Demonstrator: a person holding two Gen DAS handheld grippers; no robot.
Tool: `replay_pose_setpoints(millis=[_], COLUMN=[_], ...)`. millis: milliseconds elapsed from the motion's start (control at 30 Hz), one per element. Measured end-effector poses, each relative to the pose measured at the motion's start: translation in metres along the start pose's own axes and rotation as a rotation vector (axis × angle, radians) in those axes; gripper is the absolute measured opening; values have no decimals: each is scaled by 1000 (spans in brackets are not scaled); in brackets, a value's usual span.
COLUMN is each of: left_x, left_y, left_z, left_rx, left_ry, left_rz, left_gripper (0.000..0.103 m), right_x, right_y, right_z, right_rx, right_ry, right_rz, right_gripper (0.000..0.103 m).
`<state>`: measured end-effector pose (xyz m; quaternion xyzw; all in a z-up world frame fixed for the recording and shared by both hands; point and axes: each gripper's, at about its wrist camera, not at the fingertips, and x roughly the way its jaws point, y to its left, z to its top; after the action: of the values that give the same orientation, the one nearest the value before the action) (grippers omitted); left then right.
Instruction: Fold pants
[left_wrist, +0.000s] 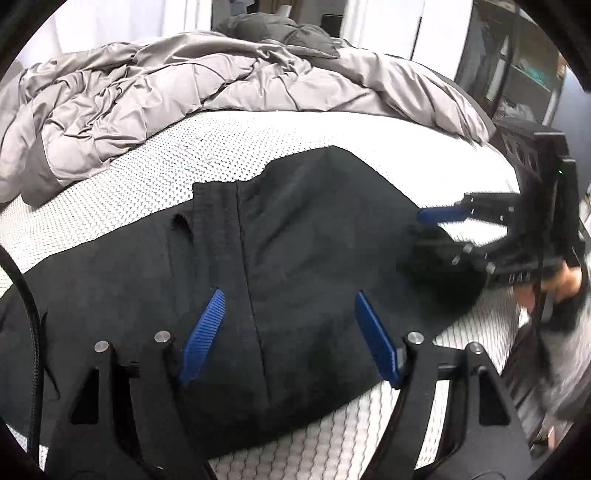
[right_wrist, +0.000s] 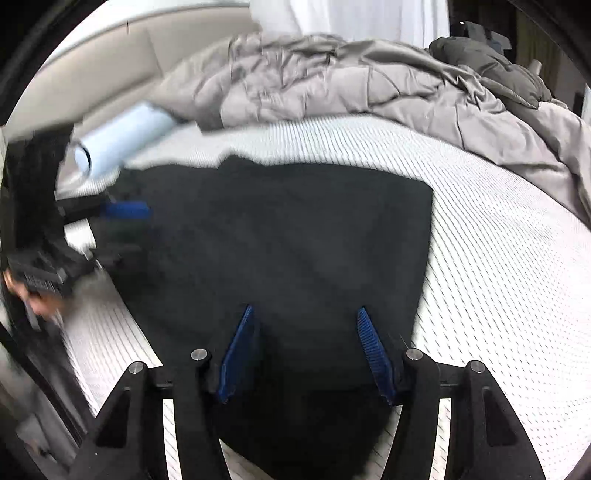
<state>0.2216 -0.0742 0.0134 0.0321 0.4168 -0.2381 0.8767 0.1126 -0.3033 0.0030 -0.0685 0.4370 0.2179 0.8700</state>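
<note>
Mattress (left_wrist: 110, 199), black pants (left_wrist: 295, 258), lint roller (right_wrist: 118, 136) right-view only

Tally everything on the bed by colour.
Black: 1, the folded black cloth pants
Grey: 1, the crumpled grey quilted comforter
Pale blue: 1, the light blue cylinder roll
Total: 3, all on the white dotted mattress

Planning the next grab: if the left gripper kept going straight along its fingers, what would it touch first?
Most likely the black pants spread on the mattress, directly ahead of the open left gripper; exact depth is unclear.
</note>
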Motion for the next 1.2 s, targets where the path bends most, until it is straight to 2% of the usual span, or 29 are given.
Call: replay_pose_setpoints(millis=[133, 233, 333, 367, 433, 467, 533, 567, 633, 700, 767, 833, 900, 933, 1000, 1033, 1167, 1200], left_x=[42, 57, 53, 49, 47, 40, 26, 18, 7, 9, 27, 56, 77, 82, 78, 75, 66, 62], left_y=[-4, -6, -3, -3, -6, -7, -4, -1, 7, 13, 19, 31, 40, 43, 49, 51, 53, 53], left_z=[12, 9, 4, 1, -2, -3, 2, 7, 20, 32, 43, 45, 41, 37, 32, 30, 26, 26], left_rx=[-8, 41, 59, 52, 70, 84, 73, 50, -27, -67, -101, -160, -174, -173, -182, -185, -202, -207], left_ry=[96, 131, 125, 124, 121, 112, 74, 46, -22, -44, -17, 55, 112, 126, 105, 105, 101, 98], left_rz=[31, 65, 78, 104, 146, 158, 147, 128, 70, 49, 69, 62, 100, 107, 74, 84, 118, 129], left_gripper=[71, 71, 72, 78, 78, 78, 78, 78, 78, 78, 78, 76, 73, 73, 73, 73, 73, 72], right_x=[35, 67, 63, 58, 49, 45, 38, 32, 29, 34, 50, 68, 90, 95, 91, 87, 70, 67], right_y=[16, 36, 29, 23, 13, 11, 13, 13, 11, 14, 15, 18, 29, 35, 33, 27, -7, -11], right_z=[19, 21, 14, 11, 3, 0, -1, 1, 11, 24, 34, 40, 39, 37, 33, 31, 19, 18], right_rx=[0, -105, -126, -126, -134, -138, -134, -103, -43, -5, 4, -5, -90, -136, -145, -126, -52, -40], right_ry=[57, 129, 132, 128, 123, 114, 98, 82, 58, 34, 50, 87, 132, 127, 122, 125, 133, 124], right_rz=[-40, -144, -176, -212, -275, -278, -243, -152, -50, -35, -70, -94, -164, -190, -198, -206, -340, -335], right_gripper=[60, 59, 59, 59, 59, 59, 59, 59, 59, 59, 59, 60, 60, 61, 61, 61, 63, 64])
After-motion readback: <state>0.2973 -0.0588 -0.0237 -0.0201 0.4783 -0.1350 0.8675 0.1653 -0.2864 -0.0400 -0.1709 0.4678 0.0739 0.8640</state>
